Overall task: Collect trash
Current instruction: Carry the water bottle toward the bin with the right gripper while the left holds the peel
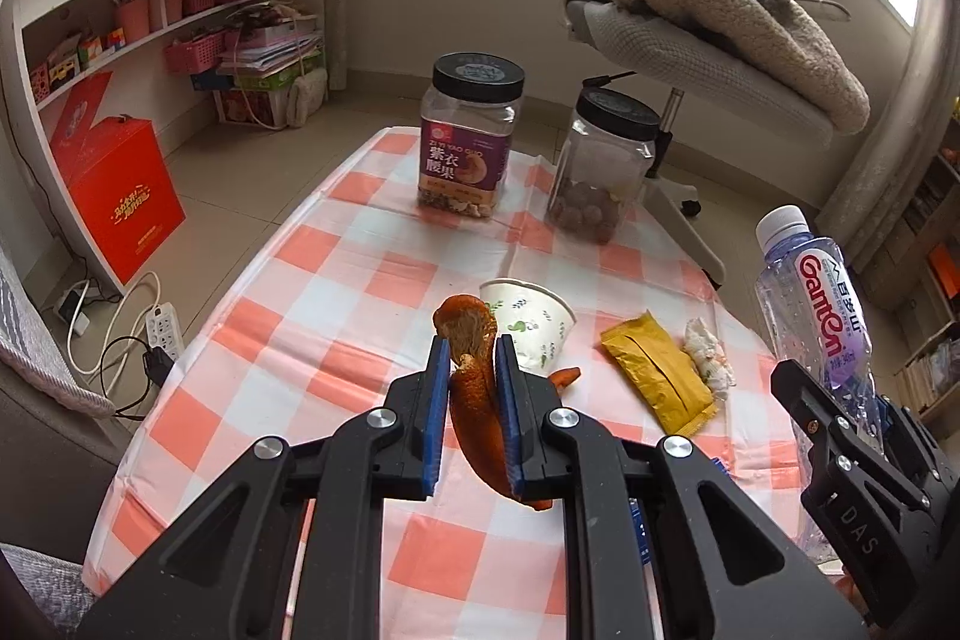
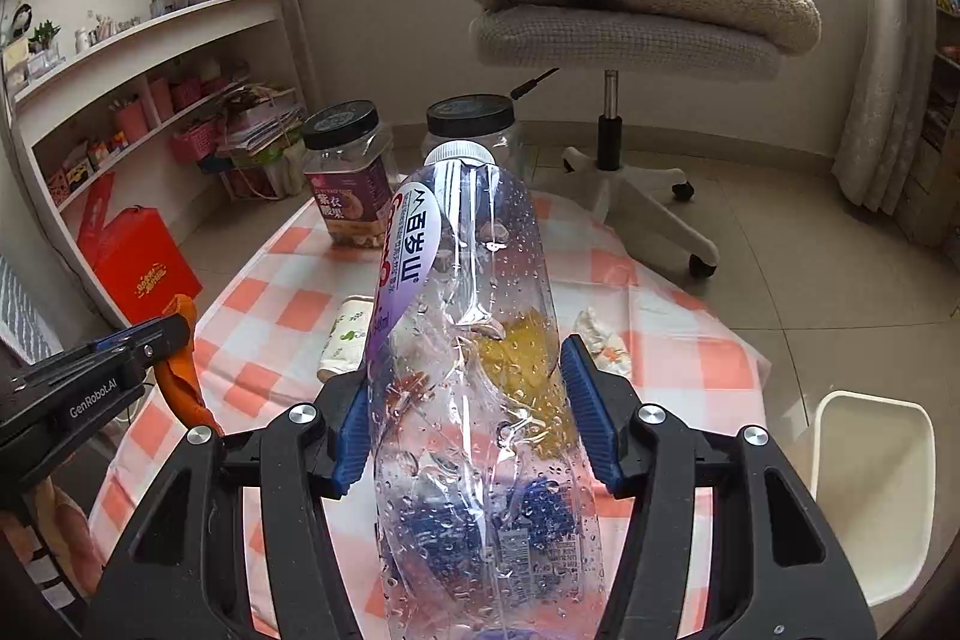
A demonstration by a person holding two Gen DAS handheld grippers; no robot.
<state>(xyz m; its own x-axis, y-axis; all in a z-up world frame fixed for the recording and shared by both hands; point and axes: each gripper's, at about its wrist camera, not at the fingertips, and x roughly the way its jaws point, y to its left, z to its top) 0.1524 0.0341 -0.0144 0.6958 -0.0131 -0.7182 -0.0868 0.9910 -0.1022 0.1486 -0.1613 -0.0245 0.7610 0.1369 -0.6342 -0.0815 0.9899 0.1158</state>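
Checked orange and white tablecloth with two black-lidded jars at far end; paper cup, yellow packet and crumpled tissue lying near the middle. Left gripper lifted above cloth, pinching orange peel tight. Right gripper clamped around empty water bottle, cap away from camera.

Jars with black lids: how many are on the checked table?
2. The purple-labelled jar stands at the table's far end; the unlabelled jar holding round brown things stands just right of it. The held bottle could hide others.
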